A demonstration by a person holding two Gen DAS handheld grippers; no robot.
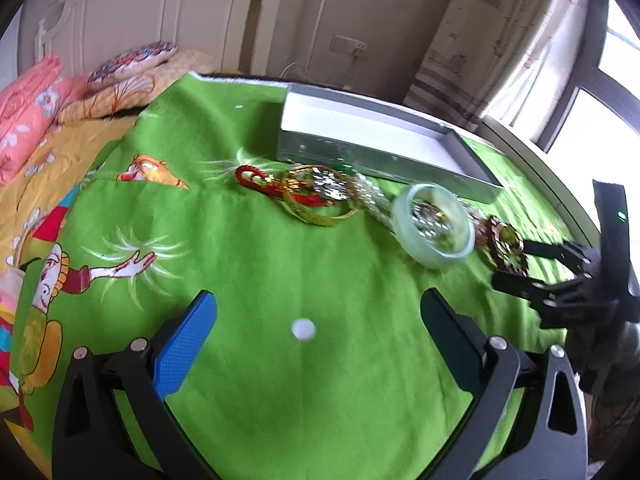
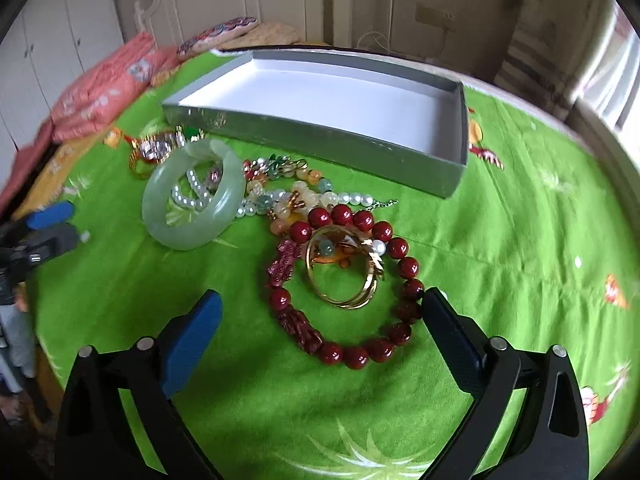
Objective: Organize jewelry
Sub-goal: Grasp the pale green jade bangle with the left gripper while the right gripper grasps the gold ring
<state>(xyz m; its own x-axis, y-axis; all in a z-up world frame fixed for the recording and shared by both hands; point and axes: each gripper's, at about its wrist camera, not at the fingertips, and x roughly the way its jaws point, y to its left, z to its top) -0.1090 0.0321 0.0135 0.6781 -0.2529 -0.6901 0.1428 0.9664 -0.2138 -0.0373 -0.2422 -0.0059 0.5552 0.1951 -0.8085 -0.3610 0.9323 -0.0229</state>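
the work surface is a round table [image 2: 600, 136] with a pale rim, covered by a green cartoon-print cloth [image 1: 280, 280]. beyond it stands a bed with a yellow patterned sheet [image 1: 44, 168], a folded pink floral quilt [image 1: 24, 120] and a patterned pillow [image 1: 132, 60]. a white panelled headboard [image 1: 132, 12] rises behind the bed. white cupboard doors [image 2: 60, 40] stand at the far left. the rear wall is beige and carries a socket plate [image 1: 349, 46]. a striped curtain [image 1: 472, 52] hangs beside a dark-framed window [image 1: 592, 92] admitting bright daylight.
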